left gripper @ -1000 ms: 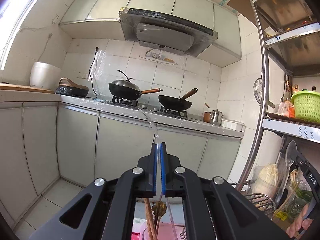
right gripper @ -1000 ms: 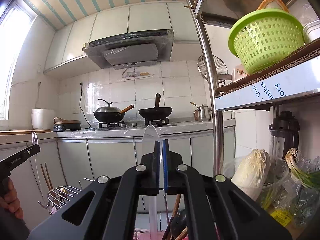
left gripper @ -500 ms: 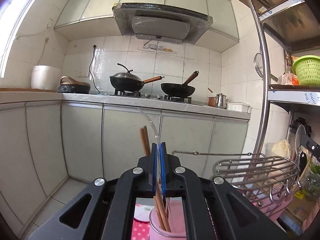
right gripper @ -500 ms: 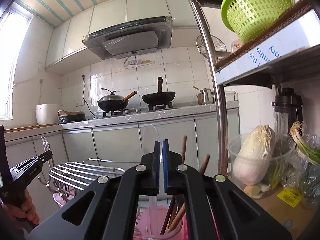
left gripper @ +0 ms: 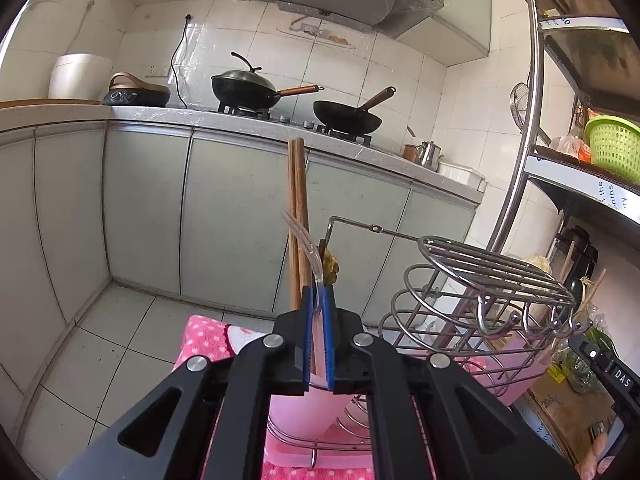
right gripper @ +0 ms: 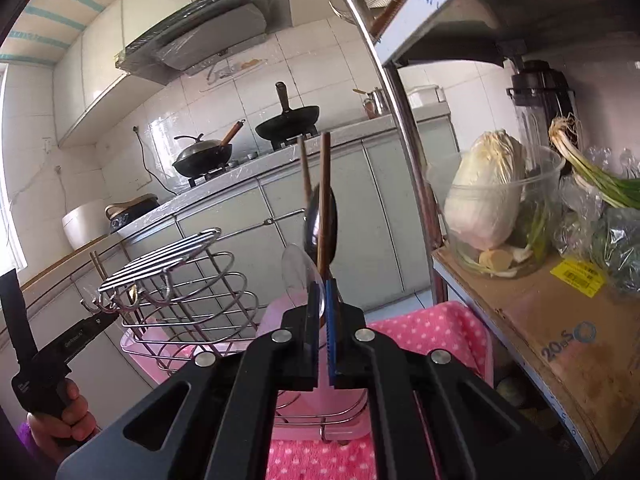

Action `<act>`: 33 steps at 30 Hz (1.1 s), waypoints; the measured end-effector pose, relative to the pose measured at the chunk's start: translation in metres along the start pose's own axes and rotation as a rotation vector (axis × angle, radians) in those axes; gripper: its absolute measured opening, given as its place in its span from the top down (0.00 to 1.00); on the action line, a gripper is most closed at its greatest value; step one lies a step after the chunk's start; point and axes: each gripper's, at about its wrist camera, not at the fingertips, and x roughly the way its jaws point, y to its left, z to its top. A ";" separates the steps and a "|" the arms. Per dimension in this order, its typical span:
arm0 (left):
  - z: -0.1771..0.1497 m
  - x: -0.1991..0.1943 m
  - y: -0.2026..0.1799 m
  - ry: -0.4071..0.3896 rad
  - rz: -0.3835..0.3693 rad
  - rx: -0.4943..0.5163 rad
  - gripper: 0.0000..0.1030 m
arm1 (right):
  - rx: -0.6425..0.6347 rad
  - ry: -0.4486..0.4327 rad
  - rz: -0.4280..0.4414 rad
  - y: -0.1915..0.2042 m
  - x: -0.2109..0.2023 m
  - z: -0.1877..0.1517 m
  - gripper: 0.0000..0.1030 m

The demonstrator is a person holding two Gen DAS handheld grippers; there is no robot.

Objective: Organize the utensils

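My left gripper [left gripper: 318, 300] is shut on a clear plastic spoon [left gripper: 301, 236], just above a pink utensil cup [left gripper: 304, 404] that holds two wooden chopsticks [left gripper: 298, 216]. My right gripper [right gripper: 322, 294] is shut on another clear plastic spoon [right gripper: 298, 272], over a second pink cup [right gripper: 280, 316] with two chopsticks [right gripper: 324, 200] and a dark ladle [right gripper: 314, 224]. Both cups sit in a wire rack [left gripper: 492, 268] on a pink tray [right gripper: 140, 344]; the rack also shows in the right wrist view [right gripper: 180, 264].
The rack stands on a pink dotted cloth [right gripper: 432, 320]. A metal shelf post [right gripper: 404, 120] and a shelf with a cabbage tub [right gripper: 492, 208] and greens are on the right. Kitchen counter with two woks [left gripper: 244, 88] lies behind.
Both grippers have tilted and lowered toward the rack. The spoons now reach into or just over the cups, and the chopsticks and rack loom larger.
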 end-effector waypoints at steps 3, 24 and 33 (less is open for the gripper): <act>0.002 0.004 0.001 0.039 -0.012 -0.013 0.95 | 0.024 0.052 0.009 -0.004 0.013 0.007 0.97; 0.005 -0.009 0.000 0.190 -0.058 -0.037 0.55 | -0.032 0.185 0.004 0.015 0.008 0.006 0.58; -0.007 -0.044 -0.006 0.260 -0.057 -0.072 0.50 | -0.069 0.203 0.021 0.035 -0.029 -0.017 0.43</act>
